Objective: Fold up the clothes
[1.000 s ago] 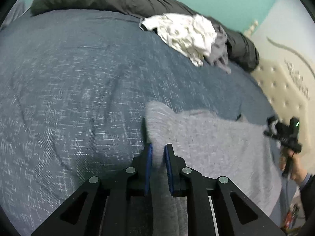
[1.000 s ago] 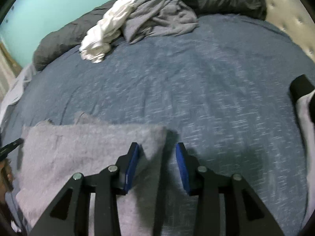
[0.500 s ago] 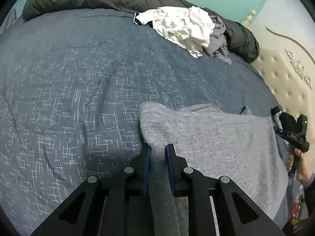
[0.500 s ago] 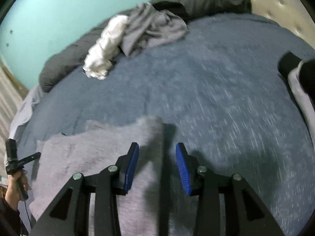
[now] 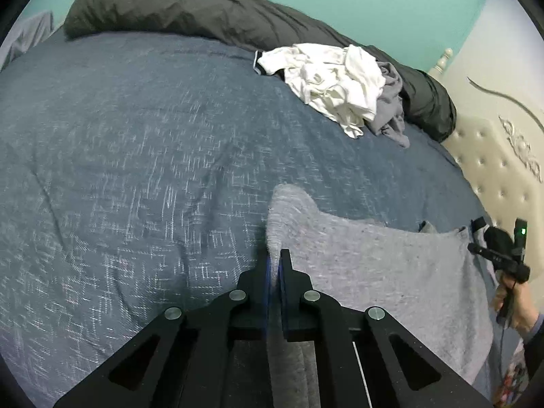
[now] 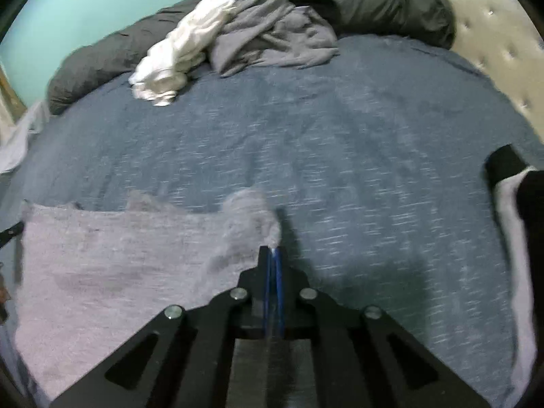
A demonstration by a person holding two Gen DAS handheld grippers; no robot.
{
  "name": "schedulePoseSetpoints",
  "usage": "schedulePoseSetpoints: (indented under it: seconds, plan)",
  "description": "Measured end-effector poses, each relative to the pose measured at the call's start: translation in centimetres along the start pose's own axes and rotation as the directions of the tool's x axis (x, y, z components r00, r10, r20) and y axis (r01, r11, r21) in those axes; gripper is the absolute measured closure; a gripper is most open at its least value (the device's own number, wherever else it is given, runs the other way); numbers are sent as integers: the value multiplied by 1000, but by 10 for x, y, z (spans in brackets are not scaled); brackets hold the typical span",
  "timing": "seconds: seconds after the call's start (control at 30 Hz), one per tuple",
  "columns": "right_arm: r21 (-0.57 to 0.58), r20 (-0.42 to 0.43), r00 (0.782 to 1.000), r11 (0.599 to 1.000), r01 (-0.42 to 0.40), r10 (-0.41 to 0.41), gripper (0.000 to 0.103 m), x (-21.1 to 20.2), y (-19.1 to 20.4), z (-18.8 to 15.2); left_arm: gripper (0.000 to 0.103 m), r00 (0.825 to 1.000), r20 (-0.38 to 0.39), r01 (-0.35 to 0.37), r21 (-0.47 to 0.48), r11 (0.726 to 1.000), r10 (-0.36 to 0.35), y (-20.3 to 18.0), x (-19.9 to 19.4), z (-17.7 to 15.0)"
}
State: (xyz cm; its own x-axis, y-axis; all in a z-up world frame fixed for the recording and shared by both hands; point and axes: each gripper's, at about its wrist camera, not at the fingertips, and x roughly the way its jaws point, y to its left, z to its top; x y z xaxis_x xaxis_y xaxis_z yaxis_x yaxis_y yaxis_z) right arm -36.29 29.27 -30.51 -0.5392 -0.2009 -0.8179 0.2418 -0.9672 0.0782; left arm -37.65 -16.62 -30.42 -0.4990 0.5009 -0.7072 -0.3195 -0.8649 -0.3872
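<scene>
Pinching opposite corners of the light grey garment [image 5: 374, 272], both tools are seen clamped: the left gripper [image 5: 274, 265] is closed on the cloth's left corner, and the right gripper [image 6: 272, 258] is closed on the far corner, its jaws having just been closing with fabric drawn between the blue pads. The garment is spread flat on the blue bedspread [image 5: 153, 170], near the bed's front edge, well apart from the unfolded pile of clothes [image 5: 340, 81] heaped by the dark duvet [image 5: 204, 10]. Only a thin tip of cloth is seen gripped at each corner, so a slip is judged likely if the corners are lifted quickly or unevenly. A skewed fold could also result if one side is carried further than the other.
</scene>
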Motion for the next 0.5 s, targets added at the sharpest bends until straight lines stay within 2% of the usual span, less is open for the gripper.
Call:
schedulePoseSetpoints:
  seconds: [0.13, 0.2, 0.3, 0.33, 0.37, 0.5]
  plan:
    - [-3, -34, 998, 999, 43, -44, 101, 13, -4, -3, 100, 1000, -4, -7, -42, 999, 7, 11, 7, -1]
    - [-16, -56, 996, 998, 63, -64, 101, 25, -5, -6, 100, 1000, -31, -4, -49, 999, 3, 15, 12, -3]
    - [30, -92, 996, 1000, 9, -6, 100, 38, -10, -8, 98, 999, -47, -2, -29, 1000, 0, 12, 15, -6]
    - [44, -87, 996, 999, -16, 20, 98, 37, -11, -9, 96, 999, -44, -3, -22, 1000, 2, 11, 12, -7]
    - [42, -87, 996, 999, -9, 13, 92, 35, -11, -9, 96, 999, -44, 6, -32, 999, -7, 11, 9, -8]
    - [39, -36, 999, 999, -26, 28, 82, 7, -14, -14, 94, 998, -55, 0, -26, 1000, -2, 4, -13, -16]
